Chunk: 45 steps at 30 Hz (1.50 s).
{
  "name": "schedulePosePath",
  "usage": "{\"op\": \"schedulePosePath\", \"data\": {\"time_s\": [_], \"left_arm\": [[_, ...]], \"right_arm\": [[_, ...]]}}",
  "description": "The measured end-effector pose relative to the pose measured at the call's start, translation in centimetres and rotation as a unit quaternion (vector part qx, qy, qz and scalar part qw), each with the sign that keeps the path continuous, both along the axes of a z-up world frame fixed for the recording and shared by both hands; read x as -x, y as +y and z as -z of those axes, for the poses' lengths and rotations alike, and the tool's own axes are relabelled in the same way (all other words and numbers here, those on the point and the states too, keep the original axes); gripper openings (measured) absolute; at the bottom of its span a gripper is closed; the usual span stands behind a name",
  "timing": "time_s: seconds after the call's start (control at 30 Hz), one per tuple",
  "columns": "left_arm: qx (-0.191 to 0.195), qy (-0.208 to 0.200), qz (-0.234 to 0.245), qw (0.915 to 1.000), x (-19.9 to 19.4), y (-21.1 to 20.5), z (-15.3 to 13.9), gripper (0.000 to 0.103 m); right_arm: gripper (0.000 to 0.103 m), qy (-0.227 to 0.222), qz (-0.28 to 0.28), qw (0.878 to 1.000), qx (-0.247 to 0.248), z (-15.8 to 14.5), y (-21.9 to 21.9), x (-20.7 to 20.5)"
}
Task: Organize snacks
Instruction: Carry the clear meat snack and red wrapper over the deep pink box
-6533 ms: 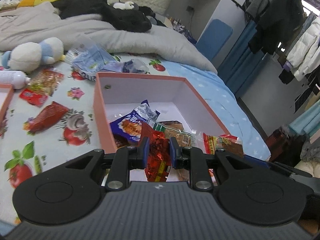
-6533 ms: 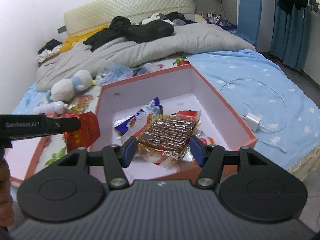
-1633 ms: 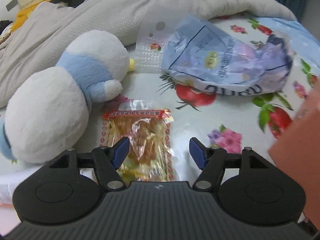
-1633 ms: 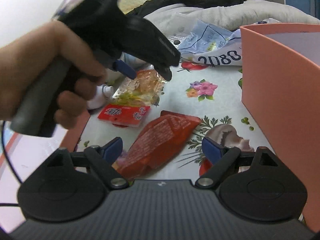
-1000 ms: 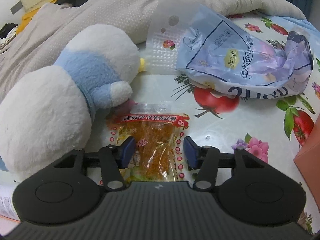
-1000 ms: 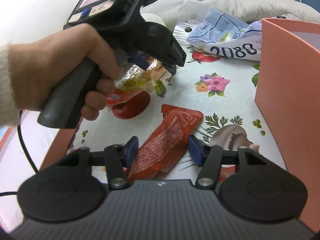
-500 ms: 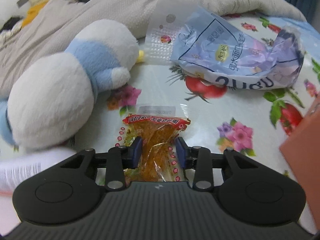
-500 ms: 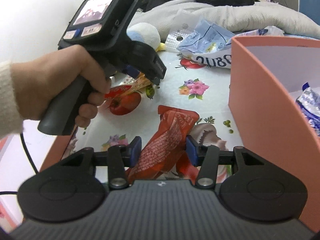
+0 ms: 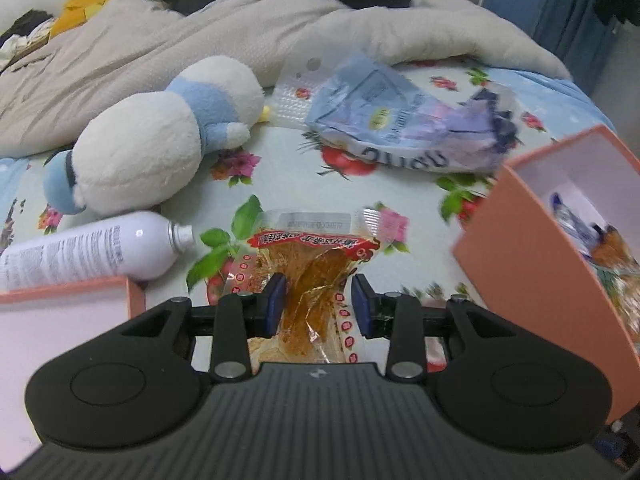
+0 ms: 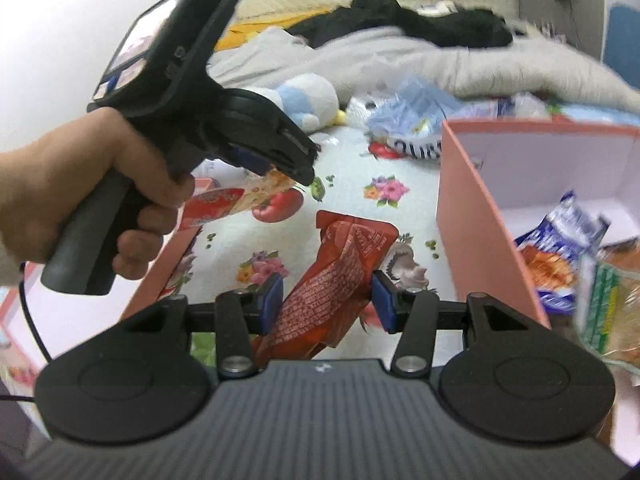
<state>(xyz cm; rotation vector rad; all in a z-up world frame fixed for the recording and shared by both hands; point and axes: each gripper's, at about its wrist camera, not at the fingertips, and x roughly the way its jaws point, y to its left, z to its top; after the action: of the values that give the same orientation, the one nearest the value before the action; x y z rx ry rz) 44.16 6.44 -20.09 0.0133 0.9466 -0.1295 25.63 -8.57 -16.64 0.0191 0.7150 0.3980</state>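
Note:
My left gripper (image 9: pixel 318 305) is shut on a clear packet of orange snack with a red band (image 9: pixel 316 248), lifted above the flowered bedspread. In the right wrist view a hand (image 10: pixel 80 184) carries that gripper, and the packet (image 10: pixel 240 198) hangs from it. My right gripper (image 10: pixel 327 300) is shut on a long red-orange packet (image 10: pixel 344 256), also off the spread. To the right stands the open salmon box (image 10: pixel 472 216), with several snack packets (image 10: pixel 560 240) inside. The same box (image 9: pixel 520 248) shows at the right edge of the left wrist view.
A white and blue plush toy (image 9: pixel 152 140) and a white spray bottle (image 9: pixel 80 252) lie at the left. A crumpled blue bag (image 9: pixel 400 128) lies behind. A second salmon box (image 9: pixel 80 288) sits at lower left. A grey duvet (image 9: pixel 160 40) covers the back.
Both grippers closed on their packets and lifted them off the bedspread. Both have moved to the right, so the salmon box now shows in the left wrist view.

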Motion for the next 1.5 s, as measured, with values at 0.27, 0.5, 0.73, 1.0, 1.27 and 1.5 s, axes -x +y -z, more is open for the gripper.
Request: {"op": "schedulePosePath", "data": {"time_s": [0.27, 0.5, 0.73, 1.0, 1.27, 1.5], "left_arm": [[0.045, -0.024, -0.031, 0.9982, 7.3, -0.7, -2.2, 0.041], [0.095, -0.046, -0.072, 0.9918, 14.1, 0.2, -4.3, 0.041], [0.101, -0.067, -0.093, 0.9883, 19.8, 0.2, -6.3, 0.040], [0.129, -0.069, -0.101, 0.9841, 25.9, -1.0, -7.7, 0.040], [0.138, -0.070, -0.077, 0.9850, 31.3, -3.5, -8.8, 0.040], [0.149, -0.085, -0.063, 0.9831, 34.6, -4.6, -10.7, 0.040]], "right_arm": [[0.051, -0.022, -0.019, 0.999, 0.015, -2.8, -1.5, 5.2], [0.051, -0.031, 0.019, 0.999, -0.026, -3.9, -4.1, 9.1], [0.051, -0.058, 0.045, 0.997, -0.024, -5.4, -5.8, 11.5], [0.051, -0.054, 0.064, 0.995, -0.045, -6.1, -7.7, 14.4], [0.051, -0.049, 0.088, 0.994, -0.045, -6.5, -8.5, 17.2], [0.051, -0.056, 0.109, 0.992, -0.037, -7.1, -9.8, 19.3]]}}
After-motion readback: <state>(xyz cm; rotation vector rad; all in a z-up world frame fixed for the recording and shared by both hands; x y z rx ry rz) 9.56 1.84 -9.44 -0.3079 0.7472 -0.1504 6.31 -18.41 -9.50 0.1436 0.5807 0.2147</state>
